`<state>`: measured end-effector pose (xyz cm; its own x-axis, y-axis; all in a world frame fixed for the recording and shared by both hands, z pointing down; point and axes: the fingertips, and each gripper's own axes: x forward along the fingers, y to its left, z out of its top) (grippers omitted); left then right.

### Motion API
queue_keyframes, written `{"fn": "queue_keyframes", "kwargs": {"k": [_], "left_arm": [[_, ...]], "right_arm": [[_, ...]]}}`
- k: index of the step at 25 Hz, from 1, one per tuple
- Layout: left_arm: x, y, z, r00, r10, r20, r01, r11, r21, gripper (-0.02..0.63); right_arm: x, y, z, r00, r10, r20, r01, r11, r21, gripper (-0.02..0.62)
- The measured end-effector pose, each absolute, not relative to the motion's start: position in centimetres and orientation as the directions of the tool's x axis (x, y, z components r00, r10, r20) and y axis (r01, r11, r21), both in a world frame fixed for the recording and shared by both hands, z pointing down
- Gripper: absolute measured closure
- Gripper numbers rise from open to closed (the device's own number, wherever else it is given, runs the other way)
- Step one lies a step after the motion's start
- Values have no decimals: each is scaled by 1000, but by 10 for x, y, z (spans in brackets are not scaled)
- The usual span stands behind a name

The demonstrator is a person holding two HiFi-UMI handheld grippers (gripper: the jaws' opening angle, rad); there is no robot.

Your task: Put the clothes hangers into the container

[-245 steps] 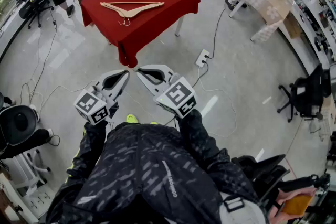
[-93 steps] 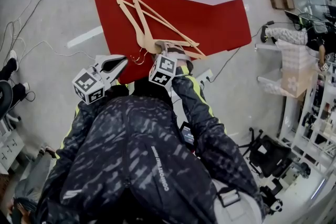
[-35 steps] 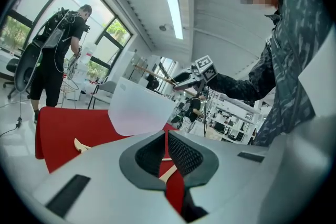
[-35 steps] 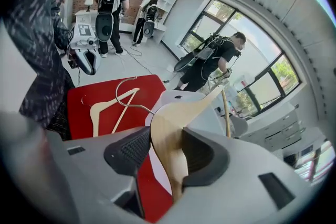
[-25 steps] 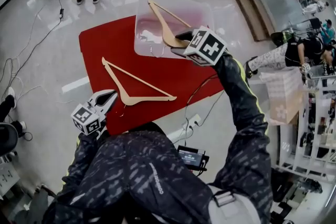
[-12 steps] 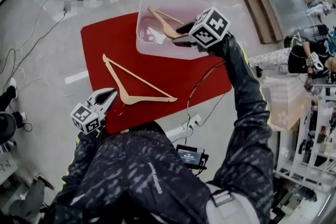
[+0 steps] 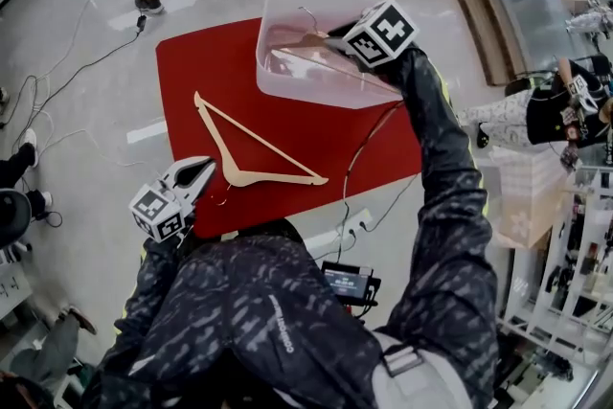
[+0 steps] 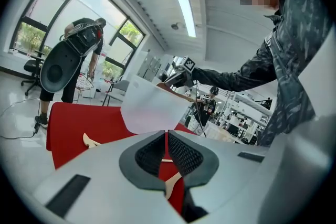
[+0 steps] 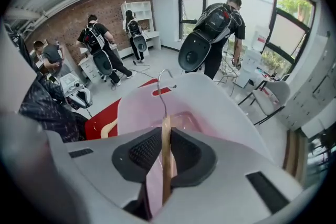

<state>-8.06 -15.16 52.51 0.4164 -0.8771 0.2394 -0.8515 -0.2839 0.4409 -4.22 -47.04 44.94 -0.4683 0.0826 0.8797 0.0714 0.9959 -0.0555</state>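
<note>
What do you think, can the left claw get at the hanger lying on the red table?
Probably yes: the left claw sits at the table's near edge, right beside the hanger, with nothing between them. Its jaws are together, so they would need to open first.

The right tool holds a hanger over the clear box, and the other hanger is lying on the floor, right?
No, the other hanger lies on the red table, as the head view shows. The rest is right.
</note>
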Motion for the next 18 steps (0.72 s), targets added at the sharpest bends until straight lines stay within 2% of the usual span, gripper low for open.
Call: {"fn": "queue_keyframes", "kwargs": {"k": [10, 13, 18], "left_arm": [[-74, -143, 525, 429, -871, 238, -845, -295, 446, 594], [-75, -140, 520, 438, -869, 231, -843, -308, 440, 594], [-76, -131, 514, 461, -860, 220, -835, -335, 437, 594]], "right_arm": [[-34, -484, 422, -544, -23, 839, 10, 999, 34, 534], [-33, -481, 400, -565, -52, 823, 6, 998, 68, 511], [-28, -476, 360, -629, -175, 758, -44, 981, 189, 509]]}}
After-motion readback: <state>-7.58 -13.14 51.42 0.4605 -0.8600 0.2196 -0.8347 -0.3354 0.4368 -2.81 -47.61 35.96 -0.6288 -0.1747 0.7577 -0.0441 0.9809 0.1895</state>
